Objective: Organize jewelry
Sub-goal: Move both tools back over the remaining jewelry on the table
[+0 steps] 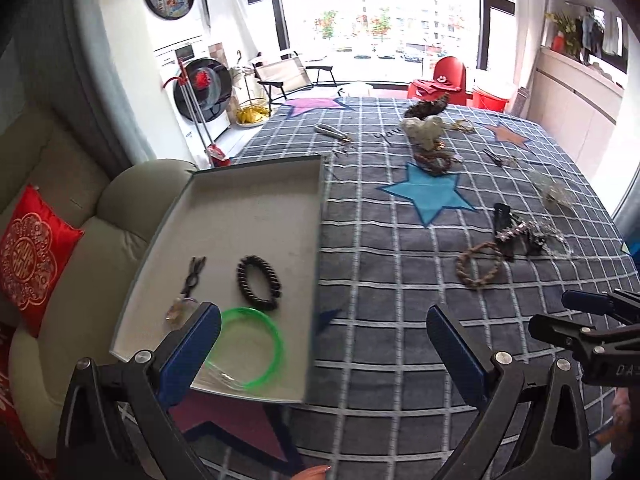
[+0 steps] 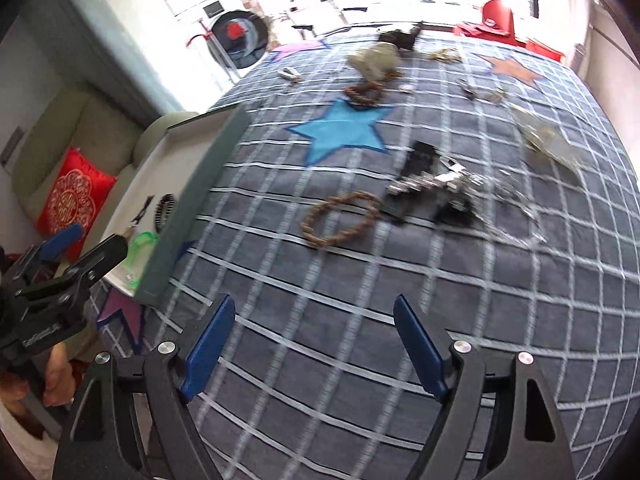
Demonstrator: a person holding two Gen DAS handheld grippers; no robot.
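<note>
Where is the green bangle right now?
The green bangle lies in the near end of the grey tray at the bed's left edge, just below the black bead bracelet, beside the open left gripper.

The left hand-held gripper (image 1: 324, 336) and the right hand-held gripper (image 2: 314, 326) both hang with jaws spread wide and nothing between them, side by side.

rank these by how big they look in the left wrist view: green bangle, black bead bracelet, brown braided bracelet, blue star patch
1. blue star patch
2. green bangle
3. black bead bracelet and brown braided bracelet: look about alike; the braided one lies farther off, so no ranking.
</note>
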